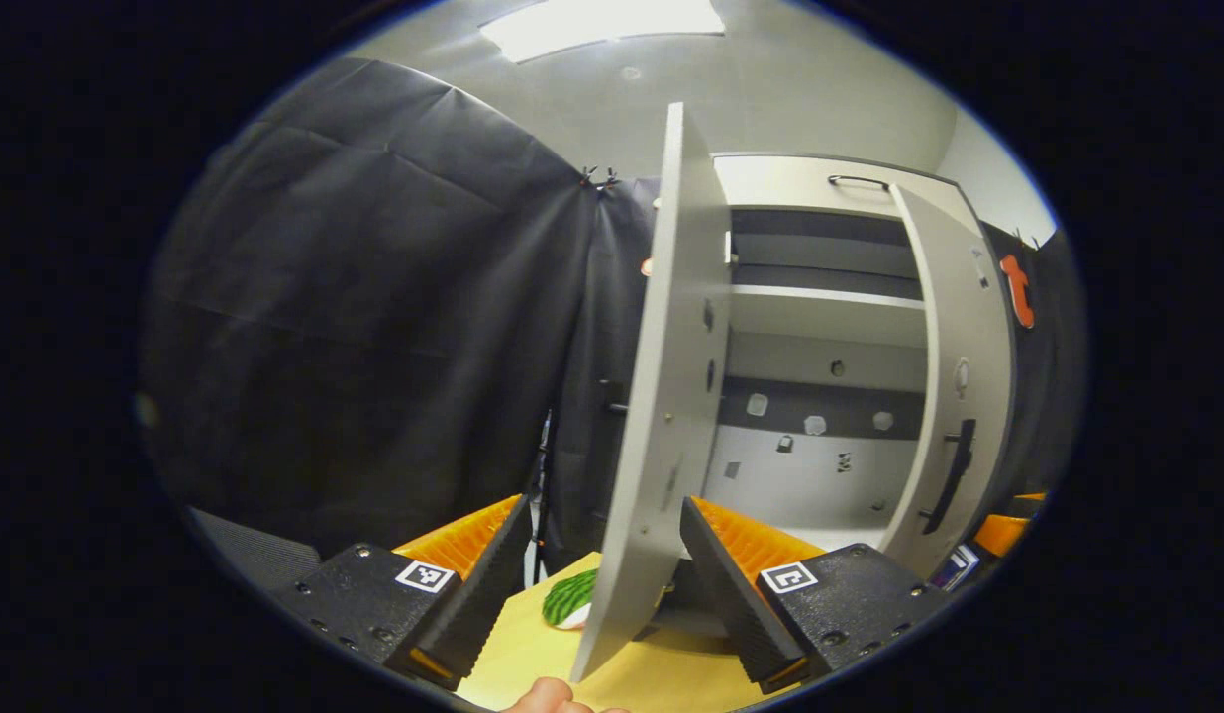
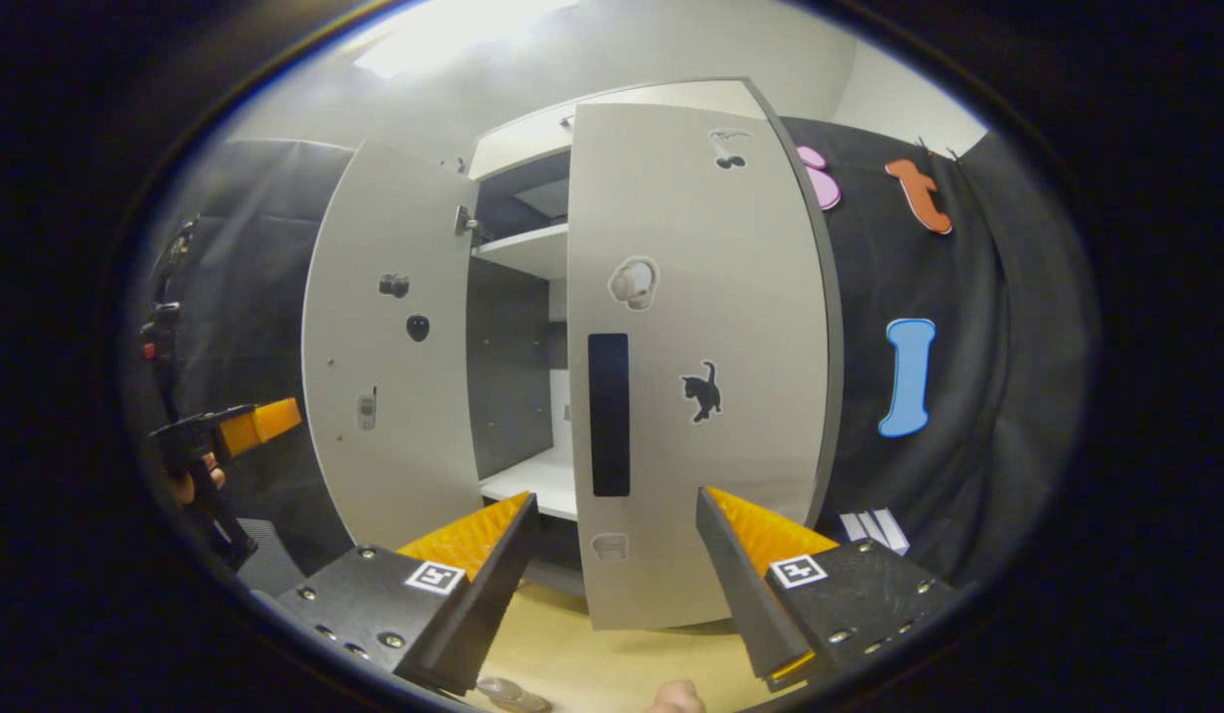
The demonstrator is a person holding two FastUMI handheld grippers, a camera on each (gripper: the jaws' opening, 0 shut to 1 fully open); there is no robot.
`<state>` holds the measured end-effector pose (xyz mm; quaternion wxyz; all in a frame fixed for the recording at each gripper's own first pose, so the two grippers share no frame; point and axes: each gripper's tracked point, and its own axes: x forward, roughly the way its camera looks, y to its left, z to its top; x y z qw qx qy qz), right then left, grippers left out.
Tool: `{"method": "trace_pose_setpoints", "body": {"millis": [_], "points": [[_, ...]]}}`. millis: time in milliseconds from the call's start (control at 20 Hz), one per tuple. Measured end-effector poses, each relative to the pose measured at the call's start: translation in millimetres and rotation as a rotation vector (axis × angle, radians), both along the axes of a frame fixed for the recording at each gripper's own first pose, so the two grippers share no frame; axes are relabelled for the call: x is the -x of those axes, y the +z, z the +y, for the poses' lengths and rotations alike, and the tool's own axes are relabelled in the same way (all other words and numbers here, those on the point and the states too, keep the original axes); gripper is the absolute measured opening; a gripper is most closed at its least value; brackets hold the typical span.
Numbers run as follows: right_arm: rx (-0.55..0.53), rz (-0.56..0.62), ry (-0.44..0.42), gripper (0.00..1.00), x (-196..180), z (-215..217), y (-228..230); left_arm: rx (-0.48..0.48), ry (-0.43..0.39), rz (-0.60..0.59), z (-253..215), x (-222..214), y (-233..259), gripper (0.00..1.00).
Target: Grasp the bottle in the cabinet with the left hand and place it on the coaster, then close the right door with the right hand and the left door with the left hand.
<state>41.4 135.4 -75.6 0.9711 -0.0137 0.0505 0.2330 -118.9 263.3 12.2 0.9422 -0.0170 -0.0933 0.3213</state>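
My left gripper (image 1: 604,505) is open, and the thin edge of the cabinet's left door (image 1: 662,396) stands between its fingers without touching either. Past that edge I see the cabinet's bare shelves (image 1: 820,297) and the right door (image 1: 959,396) with its black handle (image 1: 954,475). My right gripper (image 2: 617,495) is open just in front of the right door's (image 2: 691,297) outer face, below its black handle (image 2: 609,414). The left door (image 2: 394,347) stands swung out. A green striped round thing (image 1: 569,597) lies on the yellow table (image 1: 533,654).
The left gripper (image 2: 246,426), held by a hand (image 2: 191,485), shows at the far left of the right gripper view. Stickers dot both doors. A small clear round thing (image 2: 508,693) sits at the table's near edge. Black cloth walls the booth.
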Motion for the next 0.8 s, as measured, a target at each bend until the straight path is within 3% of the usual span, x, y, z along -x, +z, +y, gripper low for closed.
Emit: {"method": "trace_pose_setpoints", "body": {"millis": [150,350,500,550,600,800], "points": [[0.004,-0.001,-0.013,0.93,-2,-3,-2,0.029,0.062,0.011,28,-1,-7,0.93],[0.004,0.005,-0.04,0.96,-5,-10,-4,0.038,0.108,0.037,56,-7,-13,0.97],[0.006,0.005,-0.057,0.93,-8,-13,-5,0.03,0.094,0.063,63,-16,-16,0.97],[0.007,0.006,-0.059,0.93,-8,-13,-5,0.026,0.087,0.075,64,-19,-19,0.93],[0.008,0.007,-0.059,0.96,-9,-13,-5,0.021,0.079,0.084,65,-21,-20,0.97],[0.022,0.009,-0.067,0.93,-11,-13,-9,0.018,0.044,0.083,63,-25,-22,0.96]]}}
